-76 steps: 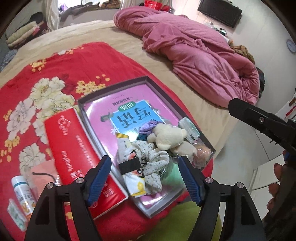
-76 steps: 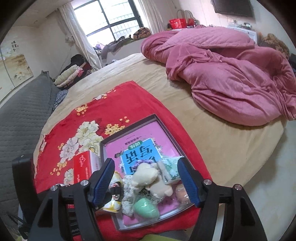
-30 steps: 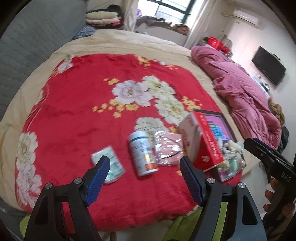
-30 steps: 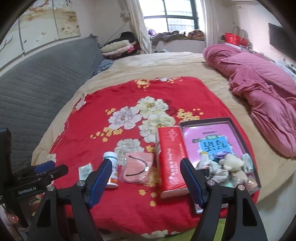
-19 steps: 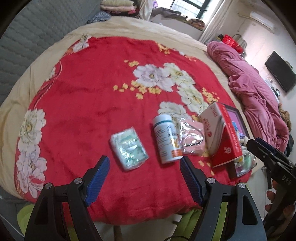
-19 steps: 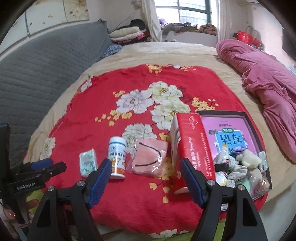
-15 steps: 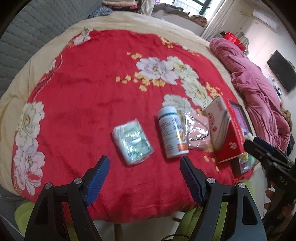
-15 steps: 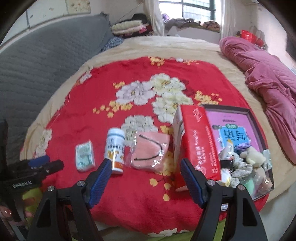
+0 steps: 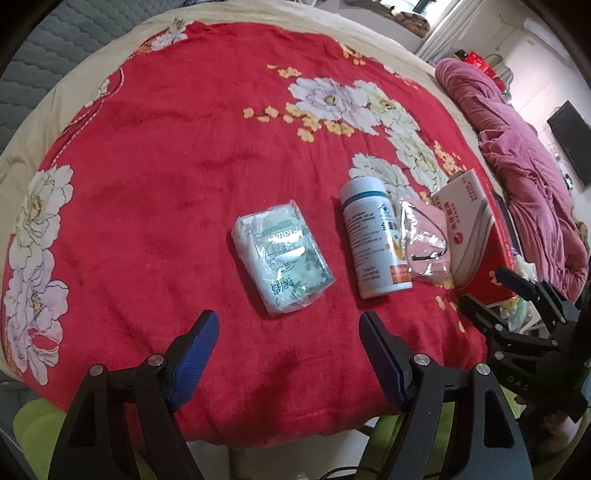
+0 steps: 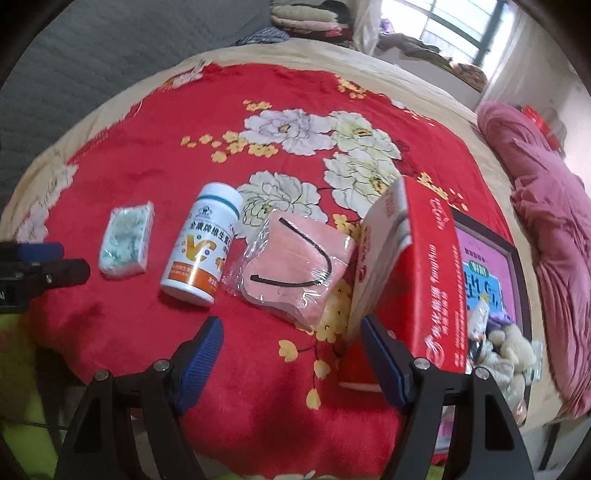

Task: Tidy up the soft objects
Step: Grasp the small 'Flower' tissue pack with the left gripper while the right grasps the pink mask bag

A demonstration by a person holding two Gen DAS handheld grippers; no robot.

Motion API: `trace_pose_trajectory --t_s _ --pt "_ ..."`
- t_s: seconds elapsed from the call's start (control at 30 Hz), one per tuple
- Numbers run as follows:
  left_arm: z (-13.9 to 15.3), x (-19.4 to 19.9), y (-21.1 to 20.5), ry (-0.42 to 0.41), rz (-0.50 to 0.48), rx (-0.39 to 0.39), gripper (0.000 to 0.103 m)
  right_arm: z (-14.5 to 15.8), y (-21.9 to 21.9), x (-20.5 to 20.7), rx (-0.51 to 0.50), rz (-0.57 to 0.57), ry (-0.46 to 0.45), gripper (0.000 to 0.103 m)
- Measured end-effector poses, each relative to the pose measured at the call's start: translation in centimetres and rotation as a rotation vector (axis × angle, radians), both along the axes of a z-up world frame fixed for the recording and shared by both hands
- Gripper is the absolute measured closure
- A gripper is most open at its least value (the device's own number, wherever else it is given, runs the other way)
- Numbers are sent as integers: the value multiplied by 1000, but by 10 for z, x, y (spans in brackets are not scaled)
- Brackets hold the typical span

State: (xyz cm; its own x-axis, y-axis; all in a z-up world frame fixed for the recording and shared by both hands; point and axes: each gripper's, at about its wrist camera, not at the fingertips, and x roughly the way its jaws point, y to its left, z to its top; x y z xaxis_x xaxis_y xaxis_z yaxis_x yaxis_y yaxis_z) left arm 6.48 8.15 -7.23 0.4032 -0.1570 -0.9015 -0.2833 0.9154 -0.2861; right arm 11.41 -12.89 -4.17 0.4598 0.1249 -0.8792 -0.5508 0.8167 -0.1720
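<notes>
Red flowered blanket is spread over the bed, and on it a tissue pack, a white bottle lying on its side, a wrapped pink mask and a red box are laid in a row, with a tray of soft toys just beyond the box. Left gripper is seen above the blanket near the tissue pack, fingers spread wide with nothing between them. Right gripper is likewise spread wide and empty, near the mask and the box.

Home bedroom — bed, floral blanket, window
</notes>
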Motion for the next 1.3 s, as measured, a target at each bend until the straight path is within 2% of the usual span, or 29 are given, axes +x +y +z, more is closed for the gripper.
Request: trace_pose_trajectory --t_s 0.23,0.6,0.7,0.83,1.0,1.07,1.1,1.17,1.3 --pt "-12 13 7 27 20 -8 24 -31 19 7 -82 84 3 26" --pt "-30 41 10 67 39 -45 24 -69 42 22 -219 204 -82 25" --pt "-34 49 10 75 41 -49 24 -73 45 28 -229 227 -105 23" --pt "-40 59 10 90 51 -51 24 -74 45 42 -197 221 -93 24" --pt "-47 68 10 105 60 -41 24 -75 46 52 -144 215 -56 42" --pt "-50 72 9 110 64 -31 24 -72 46 54 -137 210 -60 58" --pt "-51 74 9 114 66 -27 24 -70 46 54 -131 213 -64 62" --pt "-54 77 8 118 68 -20 24 -64 45 52 -97 222 -61 88" --pt "-58 81 8 116 79 -25 24 -52 46 46 -81 220 -94 91"
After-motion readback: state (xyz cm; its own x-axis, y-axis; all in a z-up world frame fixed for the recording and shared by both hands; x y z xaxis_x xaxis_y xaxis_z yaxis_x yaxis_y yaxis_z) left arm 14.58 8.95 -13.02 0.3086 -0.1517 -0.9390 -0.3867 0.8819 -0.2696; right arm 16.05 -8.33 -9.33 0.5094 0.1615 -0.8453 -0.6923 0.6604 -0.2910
